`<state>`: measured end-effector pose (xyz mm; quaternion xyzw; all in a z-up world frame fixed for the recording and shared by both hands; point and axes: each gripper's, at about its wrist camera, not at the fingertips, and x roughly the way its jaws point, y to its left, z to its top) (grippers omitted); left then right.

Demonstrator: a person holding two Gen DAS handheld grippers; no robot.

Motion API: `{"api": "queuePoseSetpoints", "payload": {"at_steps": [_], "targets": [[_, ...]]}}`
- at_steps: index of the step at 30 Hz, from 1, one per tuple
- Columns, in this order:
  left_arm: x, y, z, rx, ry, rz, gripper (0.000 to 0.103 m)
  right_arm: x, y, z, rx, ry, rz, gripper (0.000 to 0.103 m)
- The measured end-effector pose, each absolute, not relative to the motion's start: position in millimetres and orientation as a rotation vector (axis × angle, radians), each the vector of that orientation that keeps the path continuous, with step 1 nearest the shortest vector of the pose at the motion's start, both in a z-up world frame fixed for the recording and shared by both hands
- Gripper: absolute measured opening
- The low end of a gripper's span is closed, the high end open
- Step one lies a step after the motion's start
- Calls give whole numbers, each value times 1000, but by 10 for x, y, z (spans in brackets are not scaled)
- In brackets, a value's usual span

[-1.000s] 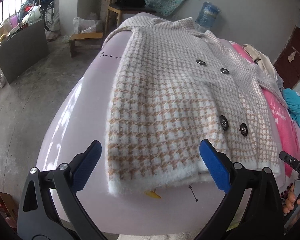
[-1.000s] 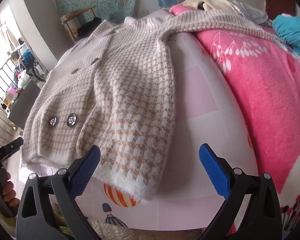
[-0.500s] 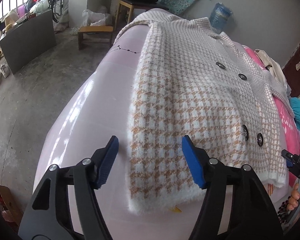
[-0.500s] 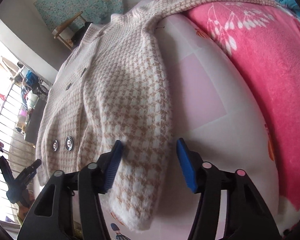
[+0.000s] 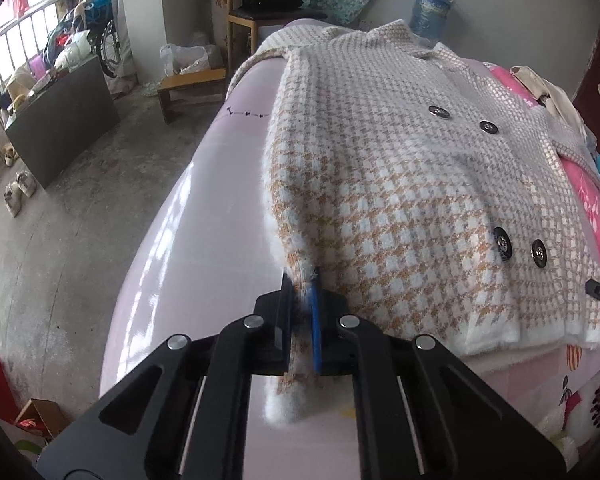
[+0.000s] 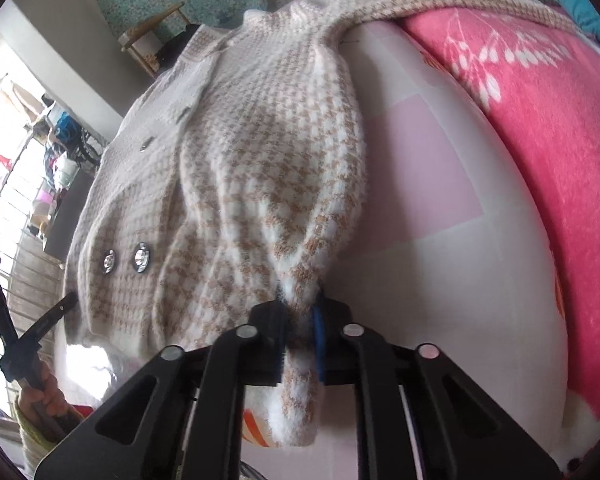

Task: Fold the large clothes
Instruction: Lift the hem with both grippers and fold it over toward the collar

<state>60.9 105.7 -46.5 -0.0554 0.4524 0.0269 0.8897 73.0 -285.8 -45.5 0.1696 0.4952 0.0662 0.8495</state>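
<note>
Left wrist view: the left claw (image 5: 300,312) is clenched on the near left hem corner of the coat (image 5: 412,184), which lies buttons-up on the bed (image 5: 204,216), its long axis running away from the claw toward the collar.

Right wrist view: the right claw (image 6: 300,320) pinches the opposite hem corner (each hand equally near). No writing is legible, though blur may hide some.
</note>
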Motion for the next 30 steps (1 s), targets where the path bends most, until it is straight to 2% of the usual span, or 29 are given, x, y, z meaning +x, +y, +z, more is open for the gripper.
{"api": "queuePoseSetpoints", "payload": {"at_steps": [5, 11, 16, 21, 24, 25, 27, 28, 30], "targets": [[323, 979, 45, -35, 822, 9, 5, 594, -2830, 49, 283, 929, 199, 7], [-37, 911, 316, -18, 811, -51, 5, 358, -3010, 368, 261, 892, 221, 7], [-407, 925, 262, -36, 894, -44, 5, -27, -3179, 434, 284, 936, 223, 7], [-424, 1016, -177, -89, 1020, -13, 7, -93, -3210, -16, 291, 1074, 196, 9], [-308, 1056, -343, -92, 1082, -11, 13, -16, -3197, -186, 235, 1175, 140, 30], [-300, 1064, -339, -88, 1087, -3, 20, -29, -3199, -163, 218, 1175, 128, 35], [-301, 1120, -256, -91, 1056, 2, 32, -74, -3214, -17, 177, 1138, 113, 57], [-275, 1132, -203, -96, 1037, 3, 38, -98, -3215, 103, 149, 1101, 101, 61], [-201, 1135, -118, -103, 1005, -3, 42, -85, -3194, 298, 99, 1041, 85, 66]]}}
